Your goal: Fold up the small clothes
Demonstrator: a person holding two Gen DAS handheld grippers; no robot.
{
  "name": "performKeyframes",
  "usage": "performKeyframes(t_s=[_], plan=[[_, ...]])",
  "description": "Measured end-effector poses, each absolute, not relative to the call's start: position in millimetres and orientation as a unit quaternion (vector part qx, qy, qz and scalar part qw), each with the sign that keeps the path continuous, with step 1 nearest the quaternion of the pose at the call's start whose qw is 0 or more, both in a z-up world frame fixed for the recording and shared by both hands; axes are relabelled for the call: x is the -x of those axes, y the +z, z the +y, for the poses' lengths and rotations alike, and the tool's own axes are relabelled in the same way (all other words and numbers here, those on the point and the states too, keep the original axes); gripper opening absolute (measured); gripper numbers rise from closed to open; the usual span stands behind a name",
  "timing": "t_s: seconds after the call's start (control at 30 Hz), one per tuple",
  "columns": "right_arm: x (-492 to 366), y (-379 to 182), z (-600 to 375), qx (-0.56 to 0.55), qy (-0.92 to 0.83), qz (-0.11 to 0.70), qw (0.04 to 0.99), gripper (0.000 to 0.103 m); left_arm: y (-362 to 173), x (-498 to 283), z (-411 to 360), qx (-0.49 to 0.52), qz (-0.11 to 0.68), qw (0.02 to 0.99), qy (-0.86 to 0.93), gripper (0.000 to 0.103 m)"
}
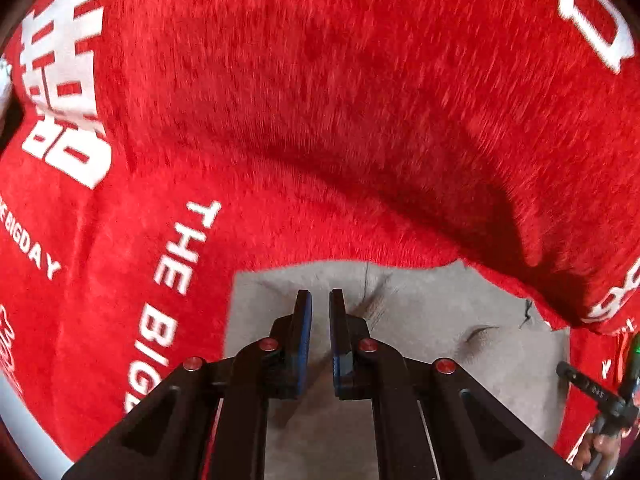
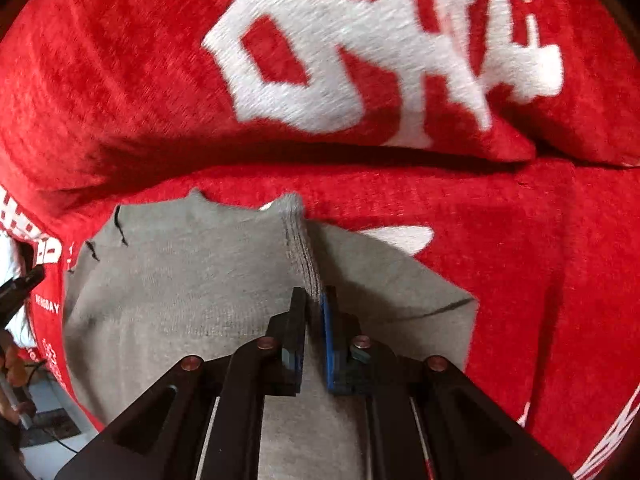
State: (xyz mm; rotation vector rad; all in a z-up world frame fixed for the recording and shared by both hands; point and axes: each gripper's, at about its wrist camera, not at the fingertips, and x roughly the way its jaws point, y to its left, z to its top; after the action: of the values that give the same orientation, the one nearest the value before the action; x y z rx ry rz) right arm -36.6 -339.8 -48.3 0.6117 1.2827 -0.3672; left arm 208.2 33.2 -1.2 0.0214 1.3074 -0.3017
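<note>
We see a small grey garment (image 2: 200, 280) lying on a red cloth (image 2: 540, 260) with white lettering. Our right claw (image 2: 314, 300) is closed on a stitched fold of its fabric. Our left claw (image 1: 320, 300) points down onto the same garment, jaws nearly together; whether they pinch fabric we cannot tell.

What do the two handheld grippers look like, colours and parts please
Both look alike. The left gripper has black angular linkage arms joined by round red pivot caps, and two flat, narrow fingers with blue pads on their inner faces. The right gripper shows the same black linkages, duller copper-red pivot caps and a blue pad.
</note>
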Motion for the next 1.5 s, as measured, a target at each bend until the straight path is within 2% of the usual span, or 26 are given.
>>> performKeyframes(t_s=[0.17, 0.33, 0.5, 0.7, 0.8, 0.83, 0.9, 1.03, 1.1, 1.17, 1.3, 1.37, 1.4, 1.5], plan=[[41, -24, -333, -0.266, -0.165, 0.565, 0.763, 0.007, 22, -187, 9, -0.068, 0.601, 0.760, -0.237, 0.009], [35, -23, -312, -0.258, -0.127, 0.571, 0.769, 0.007, -7, -173, -30, -0.147, 0.614, 0.734, -0.251, 0.009], [37, -58, -301, -0.269, -0.120, 0.604, 0.740, 0.007, -28, -179, -33, -0.132, 0.630, 0.733, -0.222, 0.009], [42, -58, -310, -0.292, -0.113, 0.596, 0.739, 0.008, -35, -176, -36, -0.160, 0.628, 0.729, -0.222, 0.009], [45, -55, -310, -0.291, -0.107, 0.599, 0.738, 0.010, -28, -171, -34, -0.142, 0.618, 0.737, -0.235, 0.010], [44, -54, -309, -0.290, -0.107, 0.600, 0.738, 0.010, -23, -169, -32, -0.131, 0.612, 0.740, -0.246, 0.036], [44, -52, -309, -0.288, -0.107, 0.601, 0.738, 0.010, -19, -166, -30, -0.122, 0.610, 0.747, -0.235, 0.100], [46, -46, -312, -0.291, -0.106, 0.602, 0.736, 0.011, -22, -168, -33, -0.147, 0.591, 0.765, -0.211, 0.102], [44, -45, -310, -0.289, -0.102, 0.602, 0.737, 0.011, -31, -174, -37, -0.168, 0.595, 0.761, -0.198, 0.102], [43, -44, -309, -0.286, -0.098, 0.604, 0.738, 0.011, -47, -179, -45, -0.174, 0.617, 0.738, -0.210, 0.093], [37, -52, -304, -0.279, -0.098, 0.610, 0.735, 0.011, -81, -178, -49, -0.184, 0.671, 0.677, -0.241, 0.044], [37, -54, -304, -0.277, -0.104, 0.611, 0.735, 0.011, -72, -175, -53, -0.186, 0.647, 0.692, -0.258, 0.010], [37, -55, -305, -0.277, -0.105, 0.611, 0.734, 0.011, -64, -175, -53, -0.177, 0.639, 0.701, -0.263, 0.007], [38, -58, -306, -0.279, -0.104, 0.610, 0.734, 0.010, -49, -184, -35, -0.155, 0.607, 0.745, -0.230, 0.007]])
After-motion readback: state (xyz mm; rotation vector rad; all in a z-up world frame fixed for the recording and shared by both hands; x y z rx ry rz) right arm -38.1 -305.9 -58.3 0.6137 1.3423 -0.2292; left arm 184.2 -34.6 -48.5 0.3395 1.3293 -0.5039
